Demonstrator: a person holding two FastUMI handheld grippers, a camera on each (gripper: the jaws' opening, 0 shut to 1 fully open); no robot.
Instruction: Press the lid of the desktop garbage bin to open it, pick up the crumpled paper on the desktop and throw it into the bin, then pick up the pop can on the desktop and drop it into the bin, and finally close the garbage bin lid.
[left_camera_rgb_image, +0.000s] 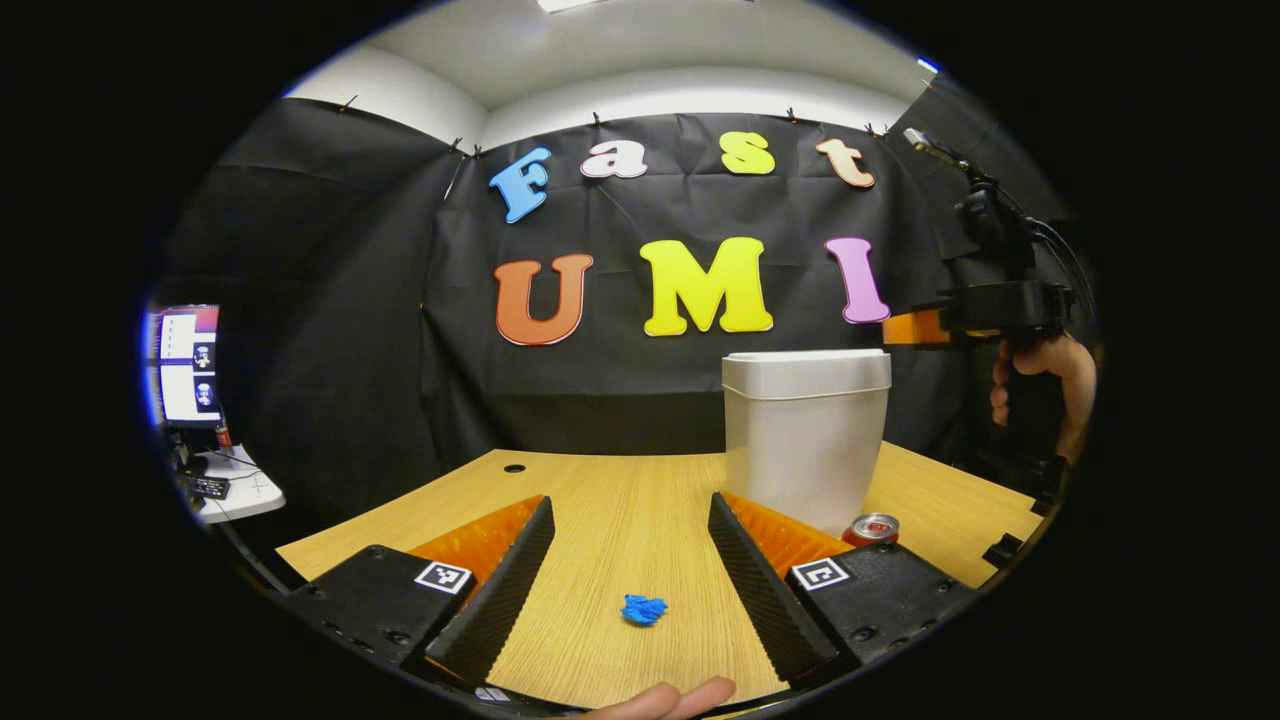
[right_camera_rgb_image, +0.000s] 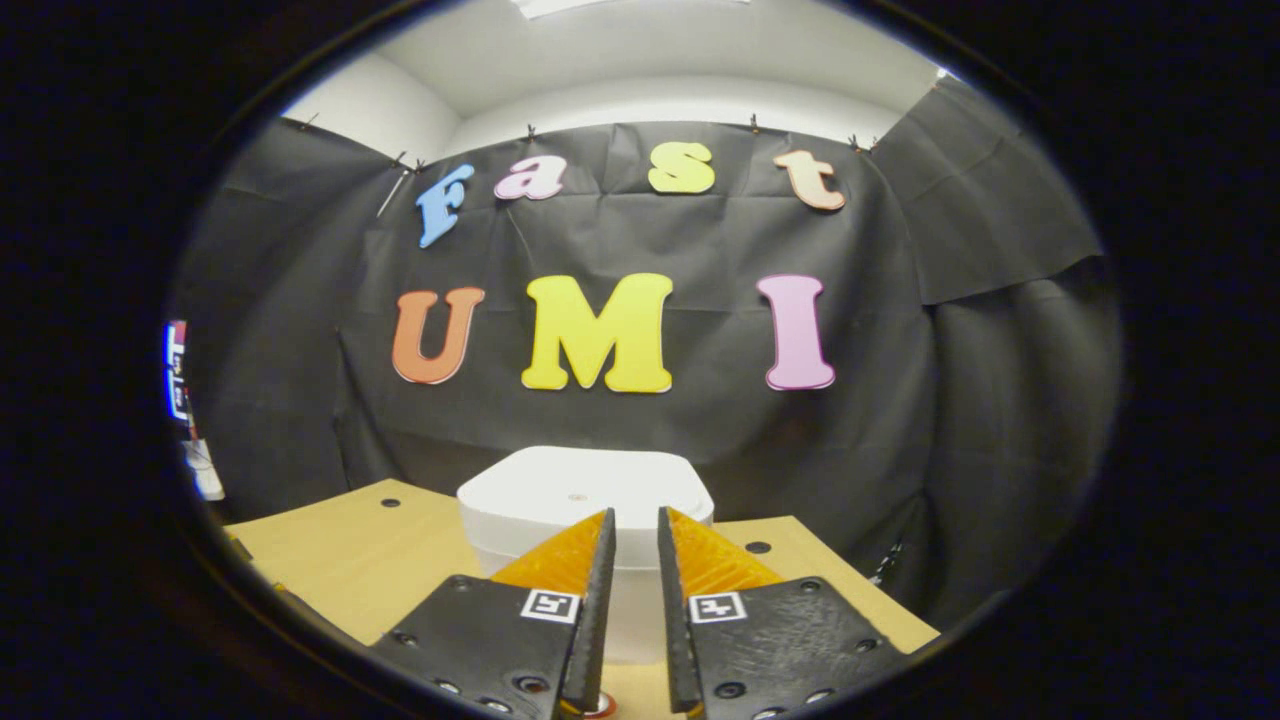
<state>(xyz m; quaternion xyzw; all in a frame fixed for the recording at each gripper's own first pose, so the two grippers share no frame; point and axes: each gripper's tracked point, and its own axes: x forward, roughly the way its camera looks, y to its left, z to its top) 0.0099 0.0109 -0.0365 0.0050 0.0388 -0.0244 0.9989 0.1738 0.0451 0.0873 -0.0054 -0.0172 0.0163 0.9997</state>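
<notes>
Bin: the white bin (left_camera_rgb_image: 805, 440) stands upright on the wooden desk (left_camera_rgb_image: 620, 500), lid (left_camera_rgb_image: 806, 372) down and shut. In the right gripper view the bin (right_camera_rgb_image: 585, 500) is seen from above and close, its flat lid top facing the camera.
Crumpled paper: a small blue wad (left_camera_rgb_image: 644, 609) lies on the desk in front of the bin and to its left, well apart from it, nearer the onlooker's edge of the desk.
Can: a red pop can (left_camera_rgb_image: 872, 529) stands just beside the bin's front right corner, partly hidden behind the left gripper's finger; I cannot tell whether it touches the bin.
Left gripper: the left gripper (left_camera_rgb_image: 630, 575) is held low over the desk, in front of the bin and short of it, fingers spread wide with nothing between them but bare desk and the paper wad lying ahead on the wood. A fingertip of the person's hand (left_camera_rgb_image: 665, 700) shows at the near edge.
Right gripper: the right gripper (right_camera_rgb_image: 635, 610) sits just above the bin, its fingers drawn nearly together with a narrow gap, pointing over the lid; whether they touch it I cannot tell. From the left gripper view the same tool (left_camera_rgb_image: 985, 310) appears up at lid height to the bin's right, with a hand (left_camera_rgb_image: 1045, 385) around its grip.
Side table: a monitor (left_camera_rgb_image: 185, 365) stands far to the left of the bin, off the desk.
</notes>
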